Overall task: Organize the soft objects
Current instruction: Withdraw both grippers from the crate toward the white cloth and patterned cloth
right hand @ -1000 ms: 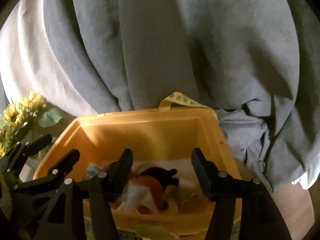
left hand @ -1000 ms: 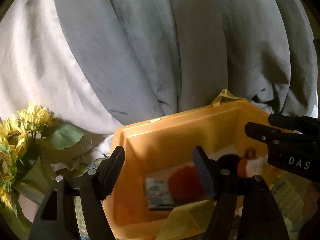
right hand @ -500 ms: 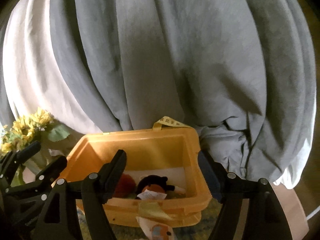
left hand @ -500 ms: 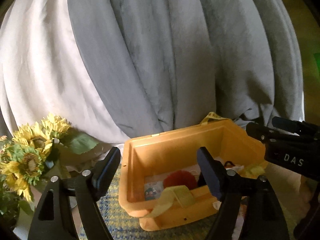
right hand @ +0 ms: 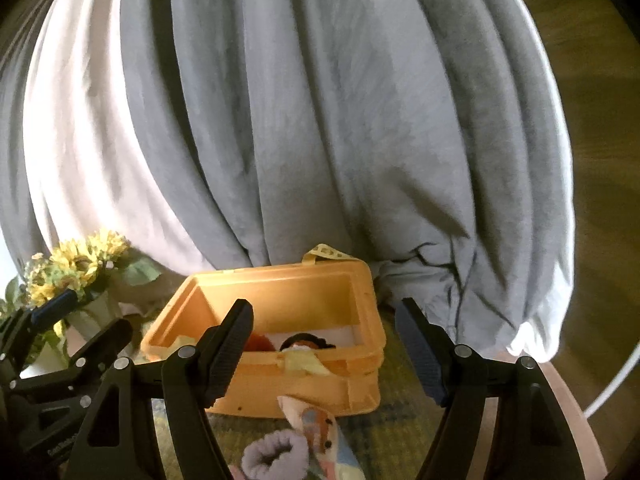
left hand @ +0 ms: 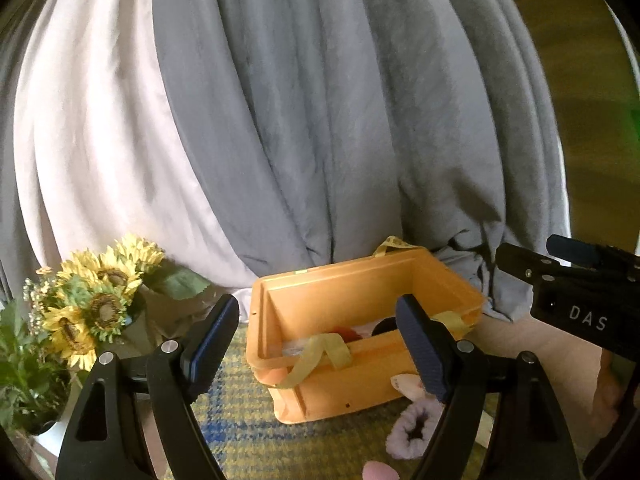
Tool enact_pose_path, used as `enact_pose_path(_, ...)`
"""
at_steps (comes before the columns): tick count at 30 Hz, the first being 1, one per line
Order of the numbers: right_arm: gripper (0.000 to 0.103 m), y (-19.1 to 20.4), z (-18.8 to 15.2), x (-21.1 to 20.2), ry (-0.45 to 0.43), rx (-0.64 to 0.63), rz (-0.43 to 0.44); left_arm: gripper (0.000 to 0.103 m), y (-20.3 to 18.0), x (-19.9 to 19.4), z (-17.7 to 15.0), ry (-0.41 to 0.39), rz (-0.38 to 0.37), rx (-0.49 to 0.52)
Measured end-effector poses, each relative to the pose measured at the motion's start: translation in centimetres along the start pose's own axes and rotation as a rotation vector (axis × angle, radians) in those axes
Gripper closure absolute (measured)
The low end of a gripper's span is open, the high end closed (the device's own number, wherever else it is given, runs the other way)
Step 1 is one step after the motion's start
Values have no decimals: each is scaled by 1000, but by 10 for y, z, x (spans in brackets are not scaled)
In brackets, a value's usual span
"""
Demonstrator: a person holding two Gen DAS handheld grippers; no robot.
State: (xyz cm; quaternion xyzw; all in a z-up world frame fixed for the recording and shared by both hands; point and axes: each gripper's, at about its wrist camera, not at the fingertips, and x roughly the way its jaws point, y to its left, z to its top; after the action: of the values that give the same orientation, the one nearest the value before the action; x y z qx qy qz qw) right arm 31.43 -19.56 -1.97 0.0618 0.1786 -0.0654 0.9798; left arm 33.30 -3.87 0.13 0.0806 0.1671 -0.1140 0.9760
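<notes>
An orange plastic bin [left hand: 360,384] [right hand: 288,384] stands on a yellow-blue checked cloth [left hand: 248,432]. Inside it I see a red plush [right hand: 260,342] and a dark-haired toy [right hand: 306,342]; a yellow ribbon [left hand: 320,356] hangs over its front rim. A lilac fluffy scrunchie [left hand: 412,430] [right hand: 276,456] and a patterned soft toy [right hand: 320,424] lie on the cloth in front of the bin. My left gripper [left hand: 320,348] is open and empty, back from the bin. My right gripper [right hand: 324,352] is open and empty, also back from the bin.
Grey and white curtains [left hand: 300,120] hang right behind the bin. A bunch of sunflowers [left hand: 96,304] in a white pot stands at the left. The right gripper's body [left hand: 580,312] shows at the right of the left wrist view. Wooden tabletop [right hand: 568,400] lies at the right.
Both grippers have drawn back and up from over the bin. The bin looks smaller and the scrunchie and patterned toy in front of it have come into view.
</notes>
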Motion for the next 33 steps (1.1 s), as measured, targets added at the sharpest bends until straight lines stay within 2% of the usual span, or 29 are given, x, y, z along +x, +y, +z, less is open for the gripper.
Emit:
enact_pose_path(7, 29, 2, -9, -42, -18, 12, -27, 21, 0, -37, -8, 7, -31, -12)
enact_pose_path(13, 29, 9, -23, -81, -36, 27, -64, 21, 5, -64, -20, 32, -87, -9)
enact_pose_path(20, 29, 17, -42, -110, -35, 50, -111, 21, 4, -87, -35, 45, -128, 16)
enact_pose_path(25, 29, 13, -54, -124, -27, 59, -118, 21, -7, -98, -44, 63, -113, 17)
enact_pose_path(28, 29, 4, -57, -124, -13, 49, -86, 21, -16, -105, -48, 71, -89, -6)
enact_pose_path(33, 29, -10, -55, -121, -1, -8, -13, 21, -38, -113, -56, 91, -9, -45)
